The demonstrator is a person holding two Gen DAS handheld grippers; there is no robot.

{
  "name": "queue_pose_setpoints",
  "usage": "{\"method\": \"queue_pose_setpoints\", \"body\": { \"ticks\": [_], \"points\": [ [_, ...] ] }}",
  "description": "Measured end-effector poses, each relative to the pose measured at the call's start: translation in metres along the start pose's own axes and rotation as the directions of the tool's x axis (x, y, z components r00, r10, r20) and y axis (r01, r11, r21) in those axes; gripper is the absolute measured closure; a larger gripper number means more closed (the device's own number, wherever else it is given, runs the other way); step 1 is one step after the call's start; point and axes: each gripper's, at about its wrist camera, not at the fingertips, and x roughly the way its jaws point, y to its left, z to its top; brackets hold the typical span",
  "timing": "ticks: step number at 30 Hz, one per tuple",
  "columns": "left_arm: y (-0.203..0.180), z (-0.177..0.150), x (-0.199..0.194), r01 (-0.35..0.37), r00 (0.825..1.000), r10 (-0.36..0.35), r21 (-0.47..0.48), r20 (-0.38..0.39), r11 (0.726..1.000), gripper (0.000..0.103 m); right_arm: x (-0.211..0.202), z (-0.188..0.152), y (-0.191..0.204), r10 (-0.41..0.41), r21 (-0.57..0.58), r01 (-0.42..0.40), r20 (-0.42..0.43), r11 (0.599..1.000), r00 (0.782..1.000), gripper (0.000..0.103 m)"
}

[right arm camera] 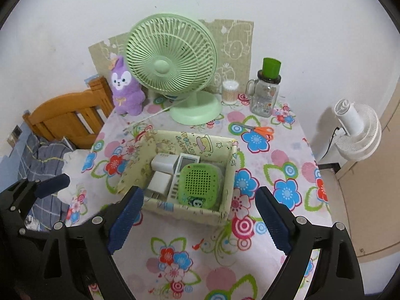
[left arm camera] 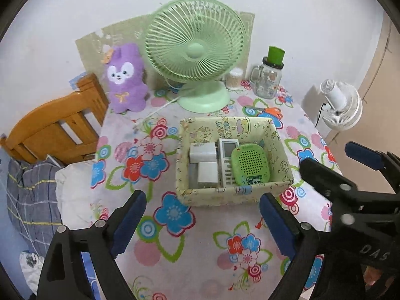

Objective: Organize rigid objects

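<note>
A yellow patterned box [left arm camera: 183,192] [right arm camera: 160,205] stands on the flowered table. Inside lie a green square speaker [left arm camera: 250,163] [right arm camera: 198,186], a white remote [left arm camera: 228,162] [right arm camera: 183,168] under it, and two white chargers [left arm camera: 202,151] [right arm camera: 162,163]. My left gripper [left arm camera: 201,222] is open and empty, above the table in front of the box. My right gripper [right arm camera: 200,217] is open and empty, just in front of the box; it also shows at the right of the left wrist view [left arm camera: 332,160].
A green desk fan [left arm camera: 196,47] [right arm camera: 171,62], a purple plush [left arm camera: 125,80] [right arm camera: 126,87], a cotton swab jar [right arm camera: 230,92], a glass mug with green lid [left arm camera: 270,77] [right arm camera: 266,92] and orange scissors [left arm camera: 271,111] [right arm camera: 260,130] stand behind the box. A wooden chair [left arm camera: 60,125] and bedding are left, a white fan [right arm camera: 355,130] right.
</note>
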Motion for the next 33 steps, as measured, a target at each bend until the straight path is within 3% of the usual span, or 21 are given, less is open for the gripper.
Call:
{"method": "queue_pose_setpoints", "body": {
  "ticks": [8, 19, 33],
  "points": [
    [0.011, -0.015, -0.043, -0.016, 0.997, 0.017, -0.017, 0.075, 1.000, 0.002, -0.045, -0.016, -0.005, -0.030, 0.054, 0.028, 0.050, 0.998, 0.998, 0.010],
    [0.012, -0.022, -0.094, -0.014, 0.988, 0.029, -0.095, 0.153, 0.995, 0.000, -0.097, -0.028, -0.015, -0.129, 0.055, 0.123, 0.126, 0.991, 0.984, 0.010],
    [-0.001, -0.022, -0.125, -0.057, 0.975, 0.082, -0.122, 0.205, 0.991, 0.000, -0.138, -0.023, -0.036, -0.120, 0.100, 0.101, 0.203, 0.990, 0.972, 0.010]
  ]
}}
